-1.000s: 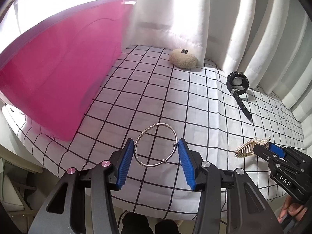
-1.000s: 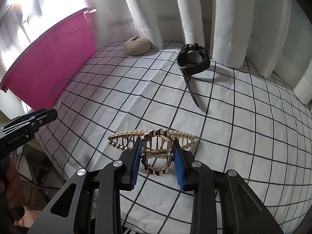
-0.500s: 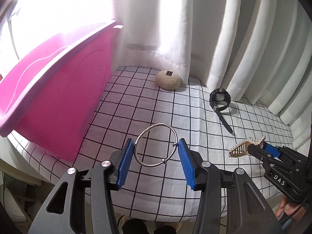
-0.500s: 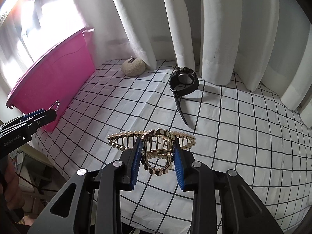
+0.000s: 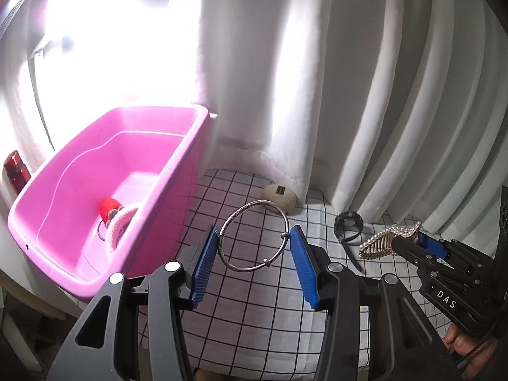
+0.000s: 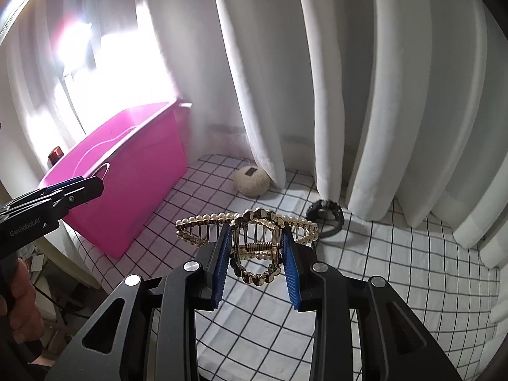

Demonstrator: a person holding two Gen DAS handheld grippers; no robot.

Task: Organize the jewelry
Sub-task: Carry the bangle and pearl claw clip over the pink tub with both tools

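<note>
Bangle (image 5: 254, 235) clenched in left tool (image 5: 254, 247); right tool (image 6: 255, 247) grips hair claw (image 6: 247, 231) (pearl-edged).

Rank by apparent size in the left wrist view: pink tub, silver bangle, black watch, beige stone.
1. pink tub
2. silver bangle, inflated by nearness to the camera
3. black watch and beige stone: too alike to rank

The bin (image 5: 177, 171) is bright pink, holding something red (image 5: 109, 205) and a pale pink-white loop (image 5: 122, 222); the cloth (image 5: 254, 311) is white with a black grid. The bangle (image 5: 254, 235) is silver; the hair claw (image 6: 254, 238) gold with white pearls; the watch (image 5: 347, 227) black; the gripper pads (image 5: 203, 270) blue; the curtains (image 6: 397, 95) white.
</note>
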